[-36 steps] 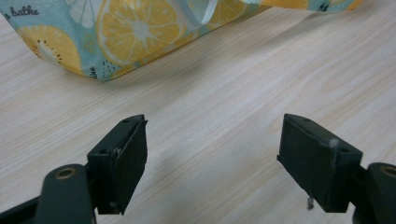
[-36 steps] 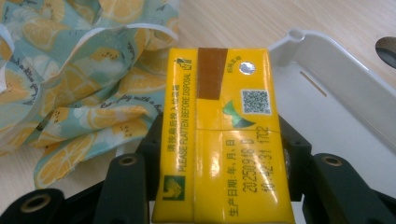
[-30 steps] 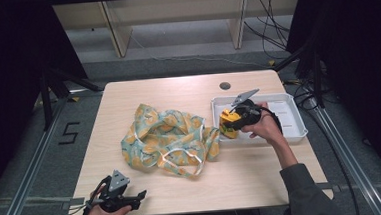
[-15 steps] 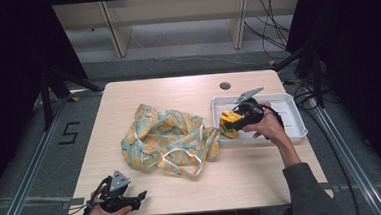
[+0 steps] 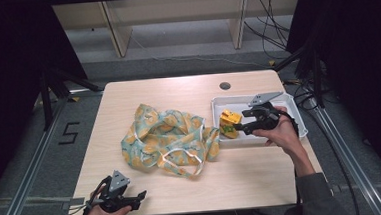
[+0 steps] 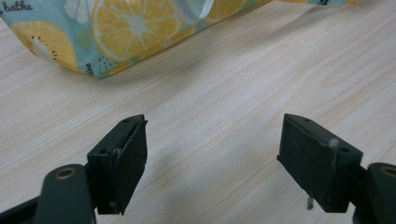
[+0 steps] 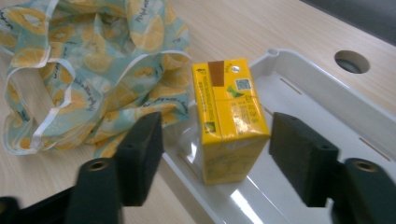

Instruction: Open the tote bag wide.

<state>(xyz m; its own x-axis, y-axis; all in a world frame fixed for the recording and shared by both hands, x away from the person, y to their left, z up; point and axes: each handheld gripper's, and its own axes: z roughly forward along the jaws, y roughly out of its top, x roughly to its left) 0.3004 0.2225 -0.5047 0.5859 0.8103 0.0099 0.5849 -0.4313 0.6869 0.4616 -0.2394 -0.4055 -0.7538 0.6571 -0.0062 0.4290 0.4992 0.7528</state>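
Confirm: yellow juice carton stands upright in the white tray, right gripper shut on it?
Not shut. The right gripper view shows the right gripper open, pads clear of both sides of the yellow juice carton, which does stand upright in the white tray.

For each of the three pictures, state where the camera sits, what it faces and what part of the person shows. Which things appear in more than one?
High view: above the table, looking down; both hands, forearms.
Left gripper view: on the left gripper, facing the bag; open jaws.
Right gripper view: on the right gripper, facing the carton in the tray; jaws apart.
Shared: bag, table.
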